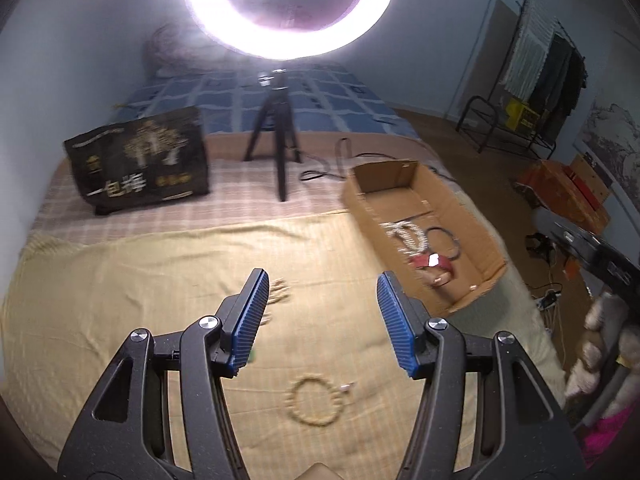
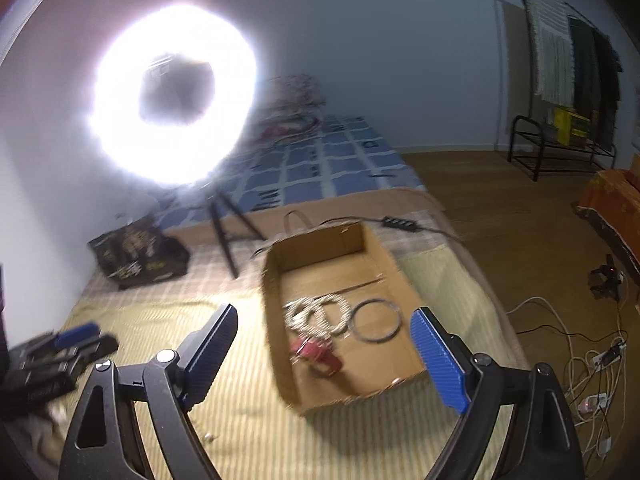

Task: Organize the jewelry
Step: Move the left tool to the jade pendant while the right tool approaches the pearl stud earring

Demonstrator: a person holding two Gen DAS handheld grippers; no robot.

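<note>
Beaded bracelet (image 1: 314, 401) lies flat on the yellow bed cover (image 1: 140, 280), at 6 o'clock below the left gripper (image 1: 322, 292); jaws wide apart, nothing held. More small beige beads (image 1: 280, 292) sit just beside the left jaw at 9 o'clock, blurred, probably another bracelet. Cardboard box (image 2: 276, 320) at 3 o'clock of the bracelet holds pale bead strands (image 2: 316, 314), a thin dark ring (image 2: 376, 321) and a red item (image 2: 316, 354). Right gripper (image 2: 324, 330) hovers above the box, jaws wide apart, empty. Black bag (image 1: 140, 168) at 11 o'clock, ring light (image 1: 288, 4) on tripod (image 1: 276, 140) at 12 o'clock on the bed.
</note>
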